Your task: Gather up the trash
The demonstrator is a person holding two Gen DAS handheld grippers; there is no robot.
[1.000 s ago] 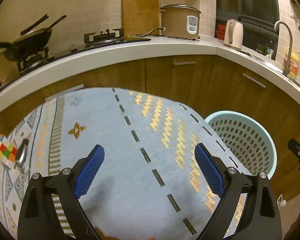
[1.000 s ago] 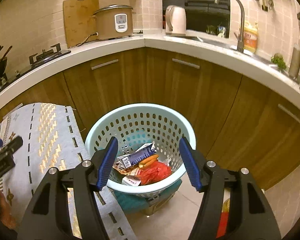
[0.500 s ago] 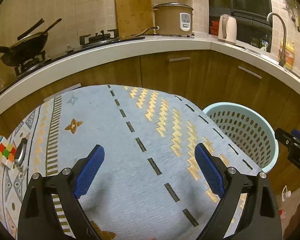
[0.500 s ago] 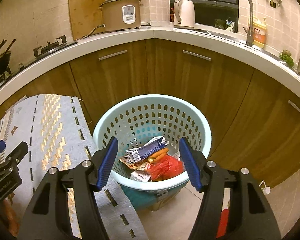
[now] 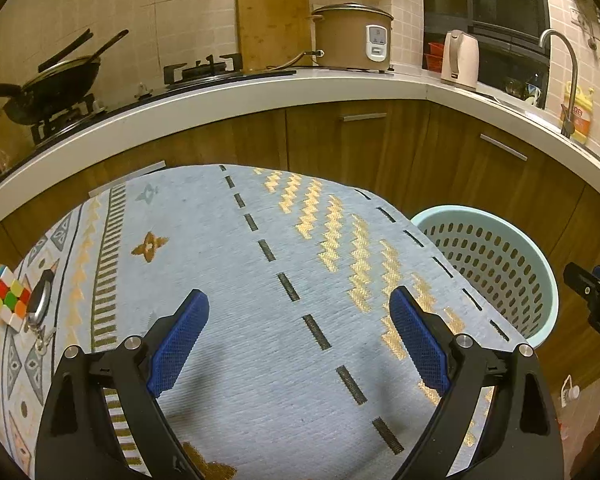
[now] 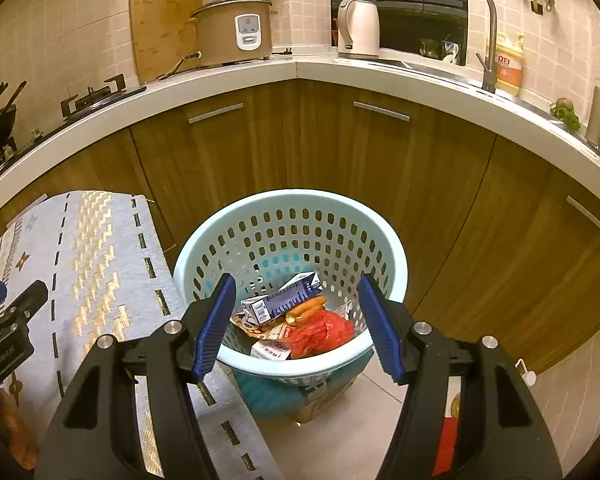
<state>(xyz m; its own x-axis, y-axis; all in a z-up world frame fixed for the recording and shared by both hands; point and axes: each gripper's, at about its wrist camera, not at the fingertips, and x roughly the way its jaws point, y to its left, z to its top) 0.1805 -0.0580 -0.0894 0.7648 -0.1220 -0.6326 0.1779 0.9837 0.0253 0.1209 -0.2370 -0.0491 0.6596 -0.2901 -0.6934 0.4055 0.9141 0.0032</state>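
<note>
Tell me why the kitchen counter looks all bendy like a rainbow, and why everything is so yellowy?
In both wrist views a fisheye lens bows the straight counter and darkens the picture's corners. The yellow tint in both comes from warm indoor light. In the left wrist view the gripper casts soft shadows on the cloth; in the right wrist view the basket and its trash look sharp.

One perforated basket (image 6: 288,366) holds one blue-and-white carton (image 6: 282,304), one red plastic bag (image 6: 322,332) and one orange carrot (image 6: 306,307); further wrappers beneath cannot be counted. The patterned cloth (image 5: 236,280) carries one colour cube (image 5: 5,295) and one set of keys (image 5: 38,312). Counter: one rice cooker (image 6: 236,32), one kettle (image 6: 358,28), one cutting board (image 6: 162,28).
</note>
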